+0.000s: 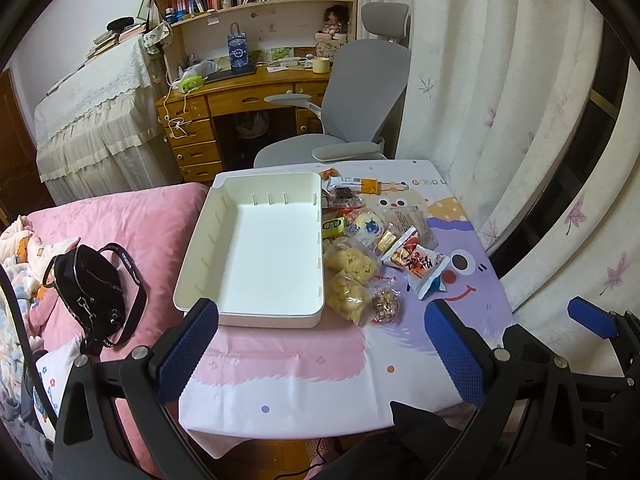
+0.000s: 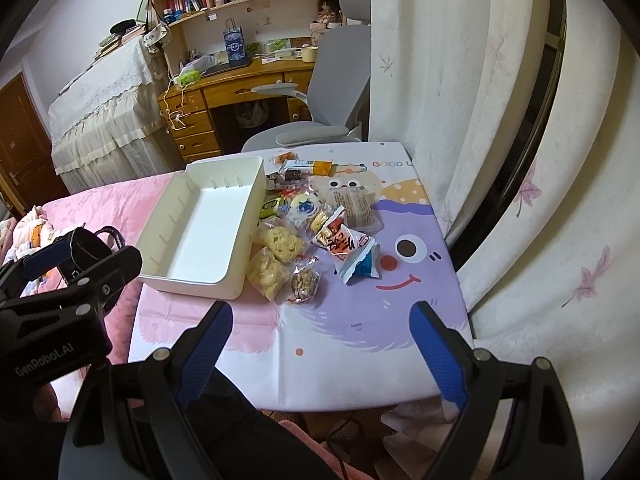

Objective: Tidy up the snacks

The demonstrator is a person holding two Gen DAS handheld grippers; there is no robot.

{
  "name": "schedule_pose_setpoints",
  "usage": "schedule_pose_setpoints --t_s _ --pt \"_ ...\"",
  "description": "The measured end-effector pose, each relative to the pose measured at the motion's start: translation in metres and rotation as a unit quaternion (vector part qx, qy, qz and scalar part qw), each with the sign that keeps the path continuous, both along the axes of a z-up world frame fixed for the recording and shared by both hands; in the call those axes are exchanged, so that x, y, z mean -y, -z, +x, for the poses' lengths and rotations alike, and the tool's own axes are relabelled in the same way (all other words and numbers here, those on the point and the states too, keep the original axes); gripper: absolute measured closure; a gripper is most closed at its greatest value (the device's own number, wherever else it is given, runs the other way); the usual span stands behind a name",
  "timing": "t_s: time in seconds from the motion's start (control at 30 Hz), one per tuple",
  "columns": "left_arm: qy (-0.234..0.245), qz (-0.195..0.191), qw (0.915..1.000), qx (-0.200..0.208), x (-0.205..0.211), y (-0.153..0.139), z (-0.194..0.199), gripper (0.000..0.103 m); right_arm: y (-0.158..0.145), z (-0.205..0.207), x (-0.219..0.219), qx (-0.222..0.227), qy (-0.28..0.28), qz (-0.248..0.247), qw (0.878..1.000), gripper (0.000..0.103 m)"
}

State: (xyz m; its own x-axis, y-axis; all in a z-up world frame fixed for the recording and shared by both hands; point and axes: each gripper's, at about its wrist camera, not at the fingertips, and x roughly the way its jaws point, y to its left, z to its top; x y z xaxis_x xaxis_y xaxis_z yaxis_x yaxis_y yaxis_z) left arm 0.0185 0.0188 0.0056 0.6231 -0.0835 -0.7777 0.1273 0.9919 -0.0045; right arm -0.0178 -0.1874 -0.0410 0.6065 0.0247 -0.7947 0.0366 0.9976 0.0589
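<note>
While both hand-held grippers [image 1: 320, 344] [image 2: 322, 344] gape, snacks [image 1: 372, 248] lie ahead

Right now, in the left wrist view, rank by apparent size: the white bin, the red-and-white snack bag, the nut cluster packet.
1. White bin, by far the largest.
2. Red-and-white snack bag.
3. Nut cluster packet, smallest.
All lie at similar distance, so the order looks reliable.

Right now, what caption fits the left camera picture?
Open left gripper hovers before an empty white bin beside piled snacks.
</note>
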Motion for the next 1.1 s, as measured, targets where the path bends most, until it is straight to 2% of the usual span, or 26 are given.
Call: schedule_pose_setpoints --t_s 0.57,0.83,1.1 --pt "0.04 -0.029 0.9981 -0.037 -0.025 0.016 0.017 0.001 0.005 -0.011 -0.027 0.007 0.046 -0.022 0.999 0.012" --pt "0.038 -0.035 0.9983 -0.028 -0.017 0.019 0.022 0.001 0.001 -0.008 -0.026 0.037 0.026 -0.042 0.998 0.012" --pt "0.003 -0.033 0.9992 -0.023 0.004 0.019 0.041 0.001 -0.002 0.017 -0.004 0.06 -0.02 -0.047 0.997 0.012"
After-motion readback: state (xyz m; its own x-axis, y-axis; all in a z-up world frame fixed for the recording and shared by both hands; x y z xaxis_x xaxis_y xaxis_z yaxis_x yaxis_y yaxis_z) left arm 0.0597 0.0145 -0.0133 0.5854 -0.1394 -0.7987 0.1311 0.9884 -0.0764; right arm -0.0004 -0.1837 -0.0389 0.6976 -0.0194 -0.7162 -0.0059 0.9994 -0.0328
